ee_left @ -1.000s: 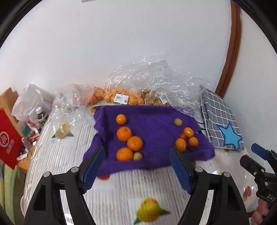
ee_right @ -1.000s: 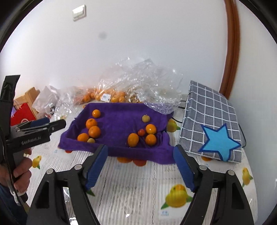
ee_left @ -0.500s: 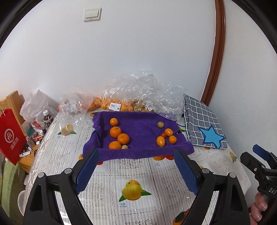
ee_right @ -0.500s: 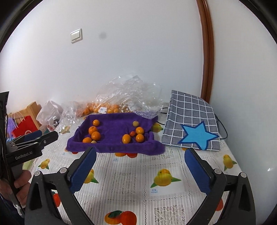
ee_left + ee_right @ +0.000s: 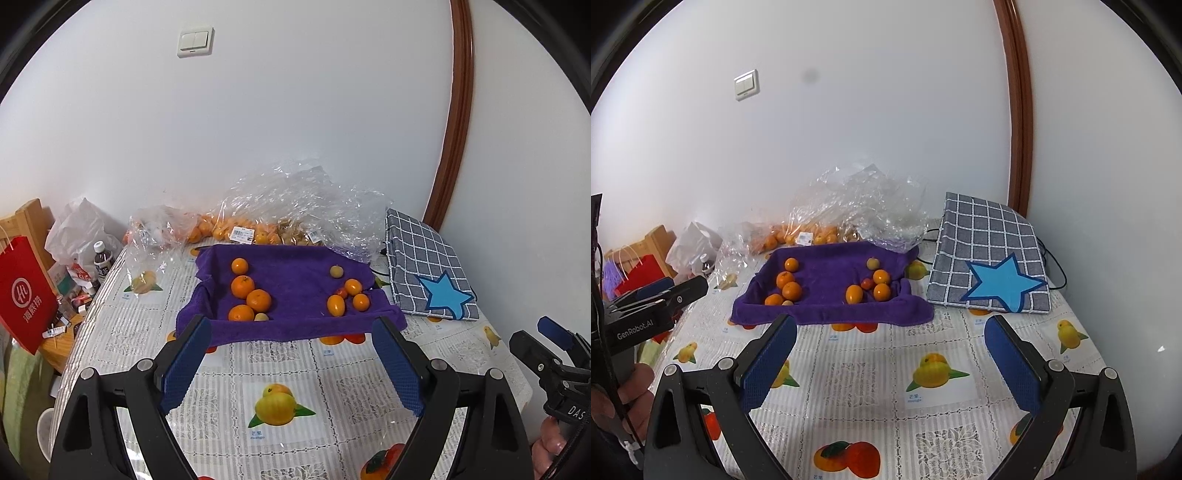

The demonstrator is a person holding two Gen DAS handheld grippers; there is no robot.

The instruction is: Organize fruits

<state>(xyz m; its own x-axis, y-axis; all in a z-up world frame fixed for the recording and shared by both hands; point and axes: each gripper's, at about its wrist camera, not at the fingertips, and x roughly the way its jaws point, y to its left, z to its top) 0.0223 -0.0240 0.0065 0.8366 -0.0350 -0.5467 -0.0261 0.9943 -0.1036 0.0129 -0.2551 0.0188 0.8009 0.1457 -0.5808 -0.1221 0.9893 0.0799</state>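
Note:
A purple towel lies on the table and holds two groups of fruit. On its left are several oranges and a small yellowish fruit. On its right are smaller orange fruits, a red one and a yellowish one. My left gripper is open and empty, held back from the towel's front edge. My right gripper is open and empty, also in front of the towel.
Clear plastic bags of oranges lie behind the towel by the wall. A grey checked cloth with a blue star sits to the right. A red bag, bottle and clutter stand left of the table. The tablecloth has printed fruit.
Both grippers have pulled back and up from the towel, so the table and wall show more. Both stay open. The fruit has not moved.

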